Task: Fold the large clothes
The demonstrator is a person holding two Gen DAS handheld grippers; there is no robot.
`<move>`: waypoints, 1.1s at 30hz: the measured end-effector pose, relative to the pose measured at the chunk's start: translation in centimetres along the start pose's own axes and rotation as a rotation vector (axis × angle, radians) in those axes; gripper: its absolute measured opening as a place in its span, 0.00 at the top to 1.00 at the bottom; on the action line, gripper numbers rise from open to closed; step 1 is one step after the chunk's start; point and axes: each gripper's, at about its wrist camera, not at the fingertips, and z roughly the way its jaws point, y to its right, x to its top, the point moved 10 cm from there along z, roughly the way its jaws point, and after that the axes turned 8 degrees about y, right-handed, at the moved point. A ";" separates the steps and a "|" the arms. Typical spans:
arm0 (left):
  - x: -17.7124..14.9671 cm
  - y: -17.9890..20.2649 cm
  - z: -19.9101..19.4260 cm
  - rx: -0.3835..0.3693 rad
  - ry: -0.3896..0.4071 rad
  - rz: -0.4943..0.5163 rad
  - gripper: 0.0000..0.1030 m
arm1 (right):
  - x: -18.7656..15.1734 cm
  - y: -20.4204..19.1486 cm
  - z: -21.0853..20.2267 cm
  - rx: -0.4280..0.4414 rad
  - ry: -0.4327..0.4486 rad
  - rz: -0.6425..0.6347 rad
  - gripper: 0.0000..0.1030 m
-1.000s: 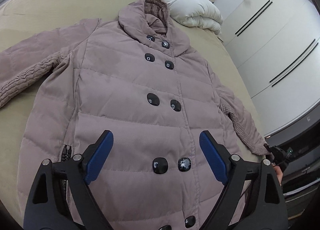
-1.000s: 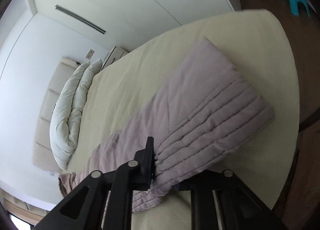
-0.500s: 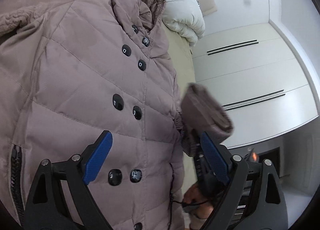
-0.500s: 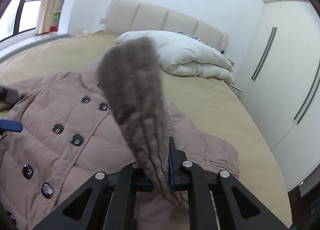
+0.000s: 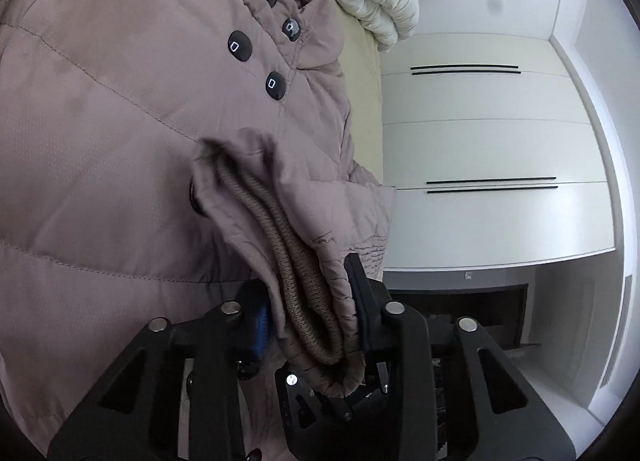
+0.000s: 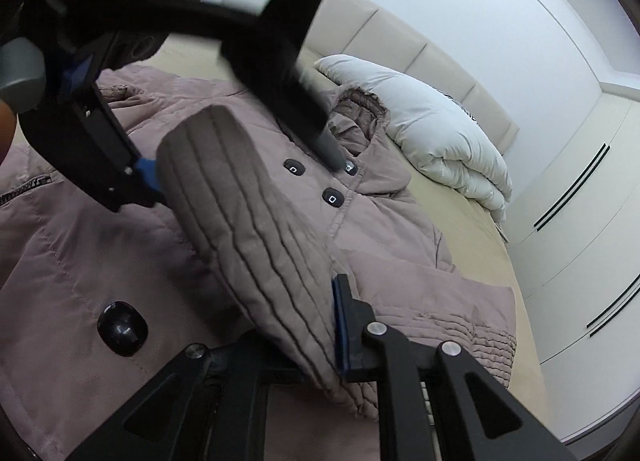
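Coat [image 5: 120,121] lies buttoned, face-up on the bed [image 6: 476,233]. Both my grippers, left [image 5: 312,325] and right [image 6: 296,321], clench its sleeve cuff [image 6: 248,229]. I should lay it flat across the chest, smoothing wrinkles.

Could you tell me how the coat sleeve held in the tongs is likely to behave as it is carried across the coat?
The sleeve will probably flop: beyond the right tongs it already bends and sags. It looks puffy and quilted, so likely light for its bulk and springy, apt to unfold once released. The ribbed cuff bunched in the left tongs probably grips well rather than slipping.
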 end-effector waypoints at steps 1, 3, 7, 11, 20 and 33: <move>0.3 -0.1 0.0 0.002 0.000 0.002 0.80 | -0.2 0.1 -0.2 0.006 -0.008 0.014 0.76; 1.9 -0.1 -0.7 0.014 0.028 0.014 0.81 | -0.1 0.2 -0.1 0.040 -0.009 0.065 0.46; 7.9 0.1 -3.9 0.053 0.161 0.069 0.81 | -1.0 3.5 -2.3 0.120 -0.006 0.348 0.26; 13.9 -2.2 -7.4 0.188 0.283 0.126 0.81 | -4.2 10.7 -3.7 0.242 -0.009 0.886 0.26; 17.4 -7.5 -11.0 0.277 0.366 0.075 0.81 | -8.0 12.0 0.3 0.668 -0.022 1.655 0.24; 15.7 -7.9 -9.2 0.336 0.330 0.128 0.81 | -11.9 19.4 8.2 0.499 0.111 2.026 0.35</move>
